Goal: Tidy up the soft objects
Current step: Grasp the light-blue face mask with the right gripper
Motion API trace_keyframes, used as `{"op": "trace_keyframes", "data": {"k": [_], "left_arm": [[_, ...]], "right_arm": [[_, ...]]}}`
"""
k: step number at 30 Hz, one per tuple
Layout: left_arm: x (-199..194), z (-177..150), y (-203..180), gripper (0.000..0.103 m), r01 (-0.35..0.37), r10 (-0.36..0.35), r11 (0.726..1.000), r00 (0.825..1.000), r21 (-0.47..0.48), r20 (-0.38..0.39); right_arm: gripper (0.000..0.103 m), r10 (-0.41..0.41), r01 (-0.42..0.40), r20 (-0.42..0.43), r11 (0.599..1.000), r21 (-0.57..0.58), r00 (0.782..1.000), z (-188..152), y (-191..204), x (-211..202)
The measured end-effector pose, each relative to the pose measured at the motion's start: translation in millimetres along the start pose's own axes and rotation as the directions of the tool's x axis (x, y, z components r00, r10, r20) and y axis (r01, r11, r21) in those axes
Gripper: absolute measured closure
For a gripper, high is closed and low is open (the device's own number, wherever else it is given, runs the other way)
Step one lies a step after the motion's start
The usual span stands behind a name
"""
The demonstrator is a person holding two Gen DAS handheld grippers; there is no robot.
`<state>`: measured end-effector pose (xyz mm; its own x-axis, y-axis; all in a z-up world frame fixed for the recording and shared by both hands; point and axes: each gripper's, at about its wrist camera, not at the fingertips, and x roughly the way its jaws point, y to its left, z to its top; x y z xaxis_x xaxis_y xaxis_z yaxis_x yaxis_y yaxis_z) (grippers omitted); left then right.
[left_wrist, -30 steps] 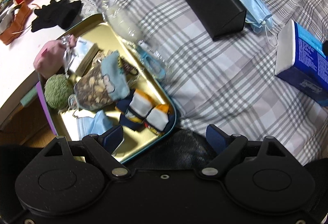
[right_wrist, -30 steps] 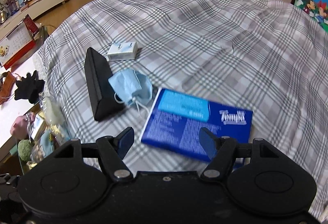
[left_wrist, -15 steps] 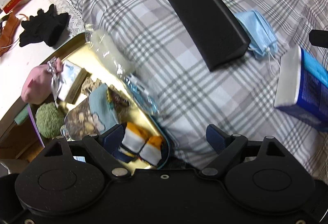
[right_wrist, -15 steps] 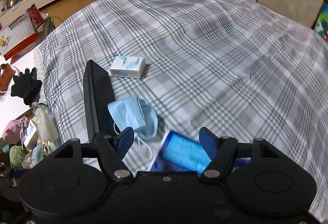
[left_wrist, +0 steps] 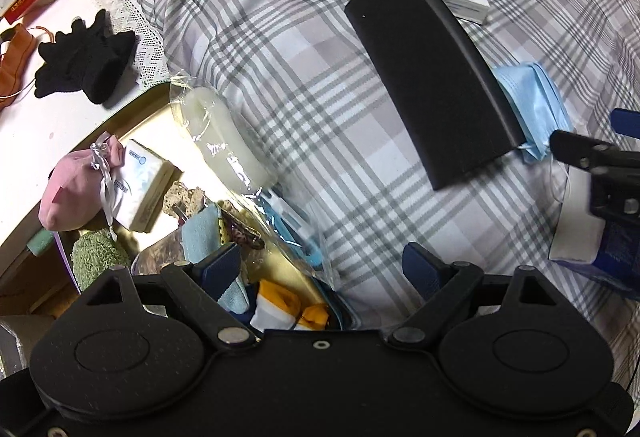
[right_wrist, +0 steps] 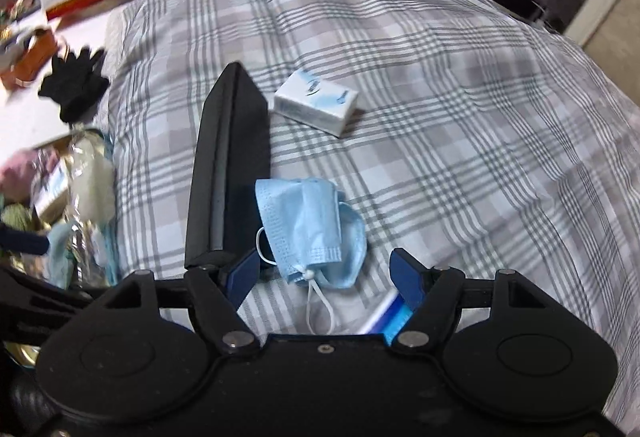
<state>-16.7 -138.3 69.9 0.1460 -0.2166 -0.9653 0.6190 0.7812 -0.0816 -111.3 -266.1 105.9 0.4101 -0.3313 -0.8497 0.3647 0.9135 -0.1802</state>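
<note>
right gripper (right_wrist: 324,273) wide, empty, over blue mask (right_wrist: 310,225) beside black case (right_wrist: 228,173) | left gripper (left_wrist: 320,265) wide, empty, at gold tin's (left_wrist: 148,105) bed-side edge | tin contents partly blurred

A bed covered in a grey plaid blanket (right_wrist: 440,85) carries a long black case (right_wrist: 228,173), a crumpled blue face mask (right_wrist: 308,229) touching the case's side, a small white box (right_wrist: 316,107) just beside its far end, and a blue tissue pack (left_wrist: 600,237).
</note>
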Motion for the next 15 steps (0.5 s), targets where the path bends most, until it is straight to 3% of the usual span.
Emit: {"op": "trace_keyframes", "data": {"k": [5,9,12,15], "left_arm": [[2,2,1,0.018,-0.003,0.003,1.0,1.0,-0.005,-0.006],[4,4,0,0.018,-0.005,0.005,1.0,1.0,-0.002,-0.01],[4,6,-1,0.018,-0.008,0.008,1.0,1.0,0.002,-0.01],[4,6,-3,0.018,-0.006,0.006,1.0,1.0,0.008,-0.011]], "right_arm": [[0.033,-0.027,0.027,-0.015,1.0,0.015,1.0,9,-6,21],[0.033,-0.084,0.09,-0.048,0.989,0.121,0.995,16,-29,40],[0.034,-0.183,0.199,-0.082,0.939,0.281,0.98,19,-57,47],[0.034,-0.216,0.233,-0.087,0.887,0.398,0.972,17,-82,43]]}}
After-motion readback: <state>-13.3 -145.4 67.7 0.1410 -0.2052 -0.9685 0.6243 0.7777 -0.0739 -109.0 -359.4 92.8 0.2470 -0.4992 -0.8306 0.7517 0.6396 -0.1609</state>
